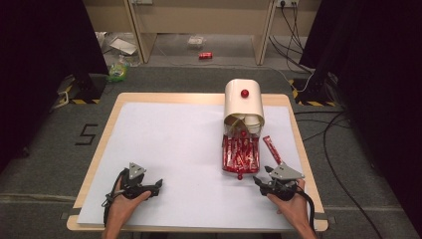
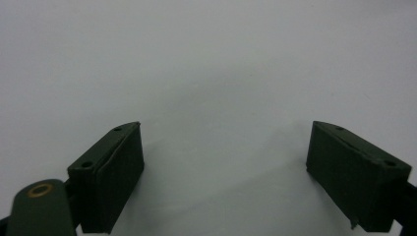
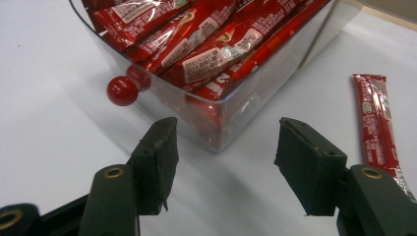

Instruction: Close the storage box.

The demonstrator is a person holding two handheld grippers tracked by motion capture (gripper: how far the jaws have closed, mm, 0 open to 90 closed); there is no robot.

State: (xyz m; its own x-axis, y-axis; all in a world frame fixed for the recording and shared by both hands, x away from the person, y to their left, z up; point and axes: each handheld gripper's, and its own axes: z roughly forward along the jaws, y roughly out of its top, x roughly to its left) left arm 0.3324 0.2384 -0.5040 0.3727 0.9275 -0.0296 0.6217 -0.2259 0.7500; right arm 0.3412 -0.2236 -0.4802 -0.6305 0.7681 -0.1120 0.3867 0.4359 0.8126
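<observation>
A clear drawer (image 1: 241,154) full of red stick packets (image 3: 206,44) is pulled out of a cream cabinet (image 1: 244,102) with a red knob on top. The drawer's own red knob (image 3: 122,90) faces me. One loose red packet (image 1: 272,148) lies on the white mat to the drawer's right, also seen as the packet (image 3: 377,123) beside my right jaw. My right gripper (image 3: 223,152) stands open just short of the drawer's near corner, nothing between its pads. My left gripper (image 1: 158,185) rests on the mat at the front left; its jaws (image 2: 226,167) are wide open over bare white surface.
The white mat (image 1: 169,149) covers most of the wooden table (image 1: 99,144). Black curtains flank both sides. Cables (image 1: 333,144) trail on the floor at the right, and litter with a red can (image 1: 205,55) lies beyond the table's far edge.
</observation>
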